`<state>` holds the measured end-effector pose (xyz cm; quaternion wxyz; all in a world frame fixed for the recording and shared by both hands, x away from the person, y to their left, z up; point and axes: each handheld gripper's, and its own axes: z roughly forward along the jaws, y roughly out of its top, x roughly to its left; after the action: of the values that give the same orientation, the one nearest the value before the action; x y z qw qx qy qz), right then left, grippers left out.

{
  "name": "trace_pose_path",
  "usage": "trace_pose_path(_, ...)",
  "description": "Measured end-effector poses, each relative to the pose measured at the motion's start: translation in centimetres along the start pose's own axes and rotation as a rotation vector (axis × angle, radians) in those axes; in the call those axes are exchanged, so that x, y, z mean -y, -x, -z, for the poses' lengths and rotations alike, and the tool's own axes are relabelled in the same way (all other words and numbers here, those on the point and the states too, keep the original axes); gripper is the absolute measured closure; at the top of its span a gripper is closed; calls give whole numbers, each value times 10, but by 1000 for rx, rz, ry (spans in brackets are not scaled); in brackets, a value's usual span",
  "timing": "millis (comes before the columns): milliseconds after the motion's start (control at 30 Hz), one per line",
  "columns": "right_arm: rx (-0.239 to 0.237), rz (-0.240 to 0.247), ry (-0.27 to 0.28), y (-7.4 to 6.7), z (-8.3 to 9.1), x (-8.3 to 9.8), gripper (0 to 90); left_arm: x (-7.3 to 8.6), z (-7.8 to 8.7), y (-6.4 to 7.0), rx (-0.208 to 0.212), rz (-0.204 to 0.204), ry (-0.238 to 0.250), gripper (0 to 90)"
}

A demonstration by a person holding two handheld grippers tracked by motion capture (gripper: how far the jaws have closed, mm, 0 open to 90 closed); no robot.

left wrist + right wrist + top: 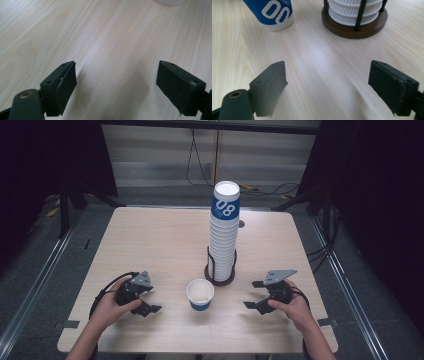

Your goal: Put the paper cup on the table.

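Cup (200, 294): upright on the bench (150, 240), just in front of the cup stack (223, 232).
Left gripper (150, 299): your jaws apart, left of cup, empty.
Right gripper (253, 294): your jaws apart, right of cup, empty.

My left hand (114, 306) holds the left gripper (152, 300) low, its jaws wide apart with nothing between them. My right hand (290, 306) holds the right gripper (253, 294) at the same height, its jaws likewise spread and bare. The two grippers point inward, facing each other.
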<state>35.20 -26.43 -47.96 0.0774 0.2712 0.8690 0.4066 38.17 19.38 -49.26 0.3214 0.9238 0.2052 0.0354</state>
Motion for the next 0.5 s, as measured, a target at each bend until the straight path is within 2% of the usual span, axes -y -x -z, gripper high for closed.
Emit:
trace_pose_path(133, 8, -4, -4, 1, 2, 3, 141, 3, -2, 0, -1, -5, -4, 164)
trace_pose_path(200, 12, -1, -5, 2, 2, 4, 141, 3, -3, -1, 5, -21, -16, 164)
trace_pose_path(500, 28, -1, -9, 4, 4, 8, 141, 3, -4, 1, 9, -25, 0, 164)
